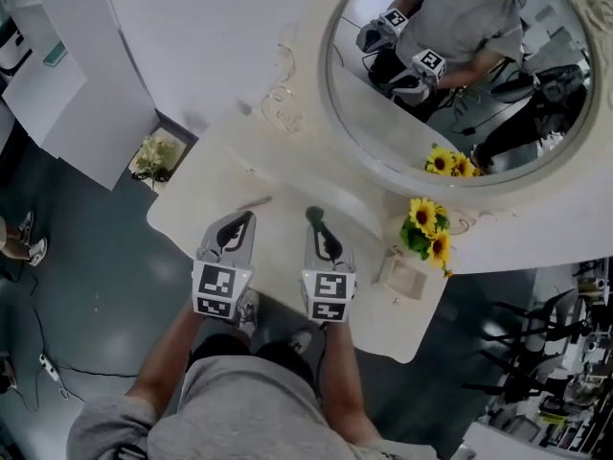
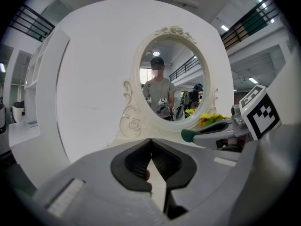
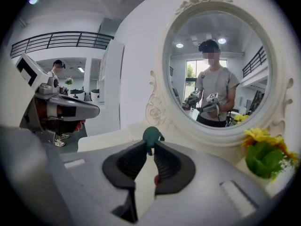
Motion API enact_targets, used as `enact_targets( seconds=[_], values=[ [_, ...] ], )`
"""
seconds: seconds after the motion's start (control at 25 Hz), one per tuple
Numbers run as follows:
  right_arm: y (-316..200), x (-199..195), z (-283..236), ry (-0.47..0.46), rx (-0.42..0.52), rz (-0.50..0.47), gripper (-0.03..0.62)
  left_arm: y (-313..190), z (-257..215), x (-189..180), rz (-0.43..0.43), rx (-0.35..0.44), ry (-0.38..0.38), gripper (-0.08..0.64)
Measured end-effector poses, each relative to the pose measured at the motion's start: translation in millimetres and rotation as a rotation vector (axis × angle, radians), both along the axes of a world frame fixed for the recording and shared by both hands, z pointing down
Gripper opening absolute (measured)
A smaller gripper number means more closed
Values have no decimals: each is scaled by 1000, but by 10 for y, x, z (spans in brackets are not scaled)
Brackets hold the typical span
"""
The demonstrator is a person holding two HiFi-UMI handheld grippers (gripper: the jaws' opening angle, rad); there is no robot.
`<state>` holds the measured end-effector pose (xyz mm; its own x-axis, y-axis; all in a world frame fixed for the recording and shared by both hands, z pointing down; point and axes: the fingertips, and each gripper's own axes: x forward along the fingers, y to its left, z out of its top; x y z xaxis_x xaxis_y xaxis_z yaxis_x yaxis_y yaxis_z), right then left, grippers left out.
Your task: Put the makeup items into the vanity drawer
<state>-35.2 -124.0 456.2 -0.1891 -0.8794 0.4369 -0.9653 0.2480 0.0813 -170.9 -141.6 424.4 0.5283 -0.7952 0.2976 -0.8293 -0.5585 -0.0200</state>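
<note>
Head view steeply down; gripper views level toward shared mirror point(image 2: 171, 74)

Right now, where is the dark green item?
The dark green item is pinched at the tips of the right hand-held gripper, left of the sunflowers in the head view.

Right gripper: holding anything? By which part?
Yes: the right gripper pinches a small dark green item at its jaw tips, by the narrow part under its rounded head. The left gripper is shut on nothing.

Cream vanity tabletop point(image 1: 278, 228) lying mostly bare centre and left — yellow sunflower bunch point(image 1: 426, 228), small square cream tray point(image 1: 402, 278) crowding right end; oval white-framed mirror point(image 1: 450, 84) blocking rear.
</note>
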Motion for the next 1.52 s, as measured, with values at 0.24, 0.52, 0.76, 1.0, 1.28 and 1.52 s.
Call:
enact_targets(
  seconds=[0.24,0.52,0.76,1.0,1.28,1.52],
  values=[
    [241,523,-278,9,55,105,52,101,-223,552,100,41,16,11],
    [599,1196,-423,12,78,248,52,278,-341,1281,240,54,32,11],
    [899,1654,-447,14,85,343,52,467,-366,1813,339,57,37,11],
    [1204,2046,-438,13,79,424,52,698,-360,2273,428,54,37,11],
    [1528,2398,-288,3,52,499,52,927,-245,2671,501,29,28,11],
    [1723,2653,-45,-7,13,537,52,1075,-58,2948,537,-3,13,11]
  ],
)
